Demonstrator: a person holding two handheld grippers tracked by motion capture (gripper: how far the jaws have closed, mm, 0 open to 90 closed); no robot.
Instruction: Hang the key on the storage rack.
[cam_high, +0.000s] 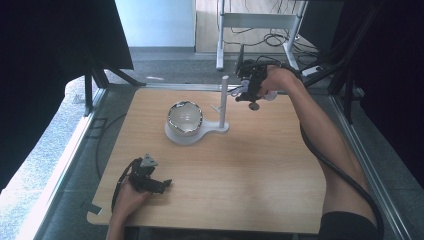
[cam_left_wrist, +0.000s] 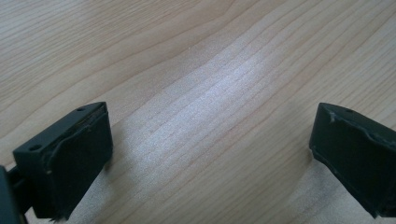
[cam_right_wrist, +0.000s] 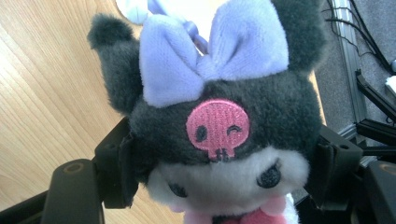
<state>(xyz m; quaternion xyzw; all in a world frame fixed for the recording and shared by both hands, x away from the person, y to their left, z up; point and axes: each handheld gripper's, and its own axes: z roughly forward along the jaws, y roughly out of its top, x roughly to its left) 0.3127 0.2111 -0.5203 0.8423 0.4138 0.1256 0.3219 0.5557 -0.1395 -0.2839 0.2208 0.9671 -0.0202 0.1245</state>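
Plush work is partway done, as I judge it: the toy is in my grip, but it hangs on nothing yet.

Nearest to me, my left hand-held gripper (cam_high: 162, 184) rests on the bench (cam_high: 250, 170), well on my side of the white stand (cam_high: 223, 107) and off to its left. Its jaws stand wide apart with only bare wood grain between them, so it has no part in the job right now.

Farther out, near the middle of the bench, the stand's round white base carries a shiny bowl-like thing (cam_high: 184, 118); I cannot tell what that is made of. From the base's right end rises the slim white post, with a small peg sticking out of its side.

Farthest from me, at the post's top and just to its right, my right hand-held gripper (cam_high: 243, 90) is clamped on the plush toy (cam_right_wrist: 224, 126). In the right gripper view the pads press into both sides of its dark furry head, just under the lilac bow (cam_right_wrist: 212, 51) and level with the pink skull patch. A pale loop or cord seems to run up from behind the bow, though it is too washed out to be sure.

Picking up is finished, then. What is left, by my reckoning, is to bring that loop onto the peg or the post's top, let go, and draw the right arm away.
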